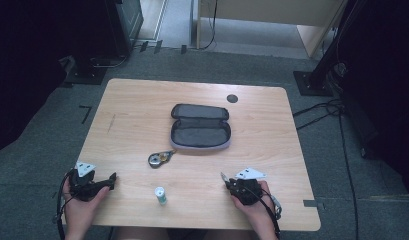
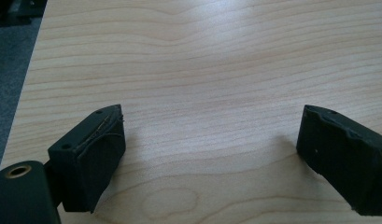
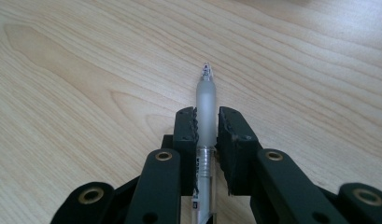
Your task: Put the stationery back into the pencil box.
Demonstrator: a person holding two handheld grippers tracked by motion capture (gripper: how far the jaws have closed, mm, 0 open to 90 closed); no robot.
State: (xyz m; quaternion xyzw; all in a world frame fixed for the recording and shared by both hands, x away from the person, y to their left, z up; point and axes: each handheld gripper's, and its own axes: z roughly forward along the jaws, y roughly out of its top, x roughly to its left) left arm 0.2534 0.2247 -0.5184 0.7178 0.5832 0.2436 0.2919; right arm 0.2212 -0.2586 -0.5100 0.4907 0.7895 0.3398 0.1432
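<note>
In the right gripper view my right gripper (image 3: 207, 116) is shut on a clear pen (image 3: 206, 93). The pen's frosted grip lies between the pads and its tip points away over the wood. In the high view this gripper (image 1: 225, 180) sits at the table's near right in a person's hand. My left gripper (image 1: 109, 181) rests at the near left edge, held by the other hand. Its jaws stand wide open in the left gripper view (image 2: 212, 126), with bare wood between them. An open grey pencil case (image 1: 199, 127) lies at the table's centre.
A round metal keyring item (image 1: 156, 159) lies just in front of the case on the left. A small white tube with a green end (image 1: 161, 195) stands near the front edge between the hands. The wooden table (image 1: 272, 150) is ringed by grey carpet, stands and cables.
</note>
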